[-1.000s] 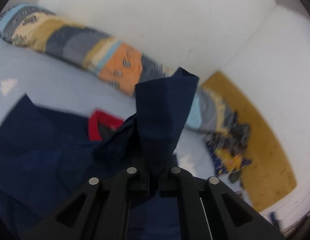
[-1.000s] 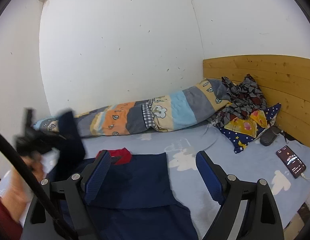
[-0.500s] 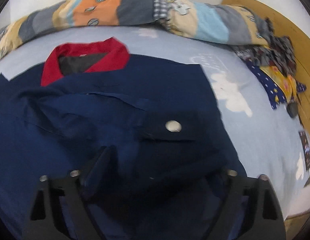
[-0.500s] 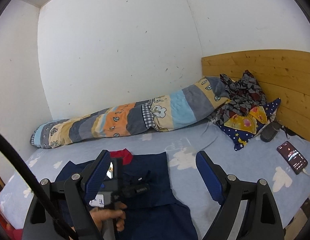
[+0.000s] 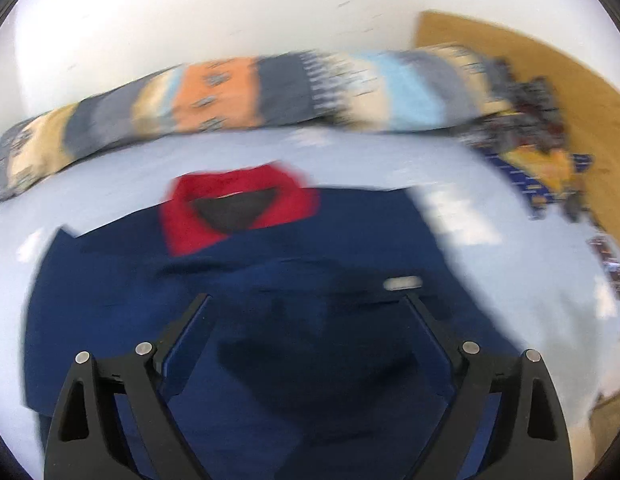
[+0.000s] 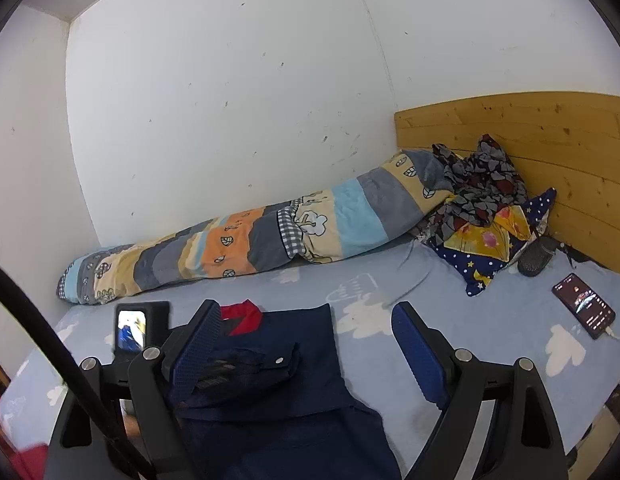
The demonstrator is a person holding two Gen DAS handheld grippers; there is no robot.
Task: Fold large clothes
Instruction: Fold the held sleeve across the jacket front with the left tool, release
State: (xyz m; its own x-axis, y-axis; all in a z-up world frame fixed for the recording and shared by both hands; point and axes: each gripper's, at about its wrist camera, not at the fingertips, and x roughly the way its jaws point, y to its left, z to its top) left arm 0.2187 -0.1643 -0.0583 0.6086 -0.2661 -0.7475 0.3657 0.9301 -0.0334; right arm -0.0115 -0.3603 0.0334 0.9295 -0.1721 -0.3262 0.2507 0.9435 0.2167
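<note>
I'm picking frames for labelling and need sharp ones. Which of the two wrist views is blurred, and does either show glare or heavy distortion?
Left wrist view: motion-smeared throughout; the navy garment, its red collar and the rolled quilt streak sideways, while the fingers look fairly crisp. Right wrist view: sharp, evenly lit, no glare; the phone is legible. Both show fisheye bending and dark corners.

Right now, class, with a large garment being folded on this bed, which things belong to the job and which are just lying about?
Job: navy jacket, left gripper, jaws opening; right gripper.

Lying about: rolled quilt, patterned pillow, phone, headboard.
</note>
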